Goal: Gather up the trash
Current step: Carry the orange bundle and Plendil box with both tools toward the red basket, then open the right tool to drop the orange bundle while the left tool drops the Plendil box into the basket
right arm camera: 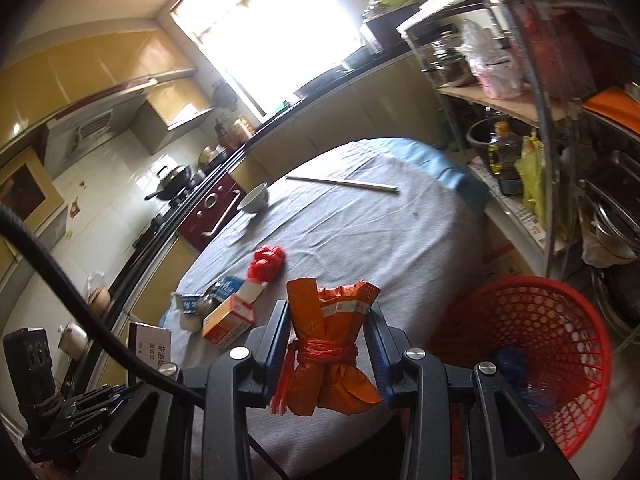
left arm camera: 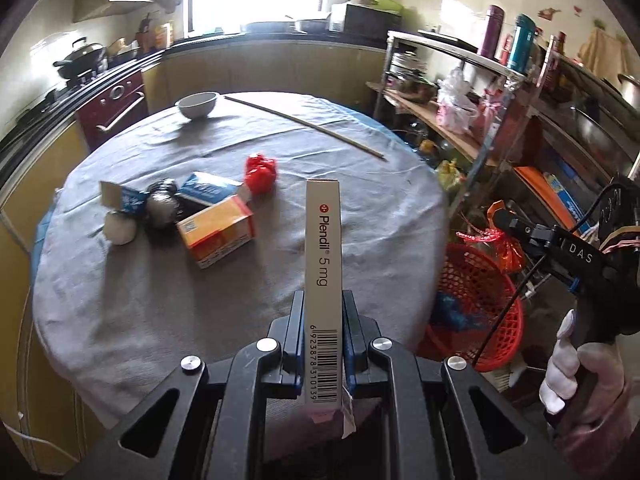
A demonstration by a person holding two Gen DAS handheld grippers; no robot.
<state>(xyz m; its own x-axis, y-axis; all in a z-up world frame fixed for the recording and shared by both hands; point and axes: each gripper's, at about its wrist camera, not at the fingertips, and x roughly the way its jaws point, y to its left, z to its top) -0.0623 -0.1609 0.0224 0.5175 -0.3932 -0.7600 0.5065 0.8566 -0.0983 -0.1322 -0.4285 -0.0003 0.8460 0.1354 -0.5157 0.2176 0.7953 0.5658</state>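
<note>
Clamped upright in the left tongs (left arm camera: pixel 322 316), a slim white cardboard medicine box (left arm camera: pixel 323 280) is being held above the grey-clothed round bench (left arm camera: pixel 360 208). An orange paper bundle tied with red string (right arm camera: pixel 330 340) is being gripped by the right tongs (right arm camera: pixel 328 340), nearer the red plastic mesh basket (right arm camera: pixel 560 320) lying to their right.

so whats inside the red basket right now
A crumpled blue piece lies at the bottom of the red basket. The part nearest the right wrist camera is hidden behind the right gripper, so more cannot be ruled out.
</note>
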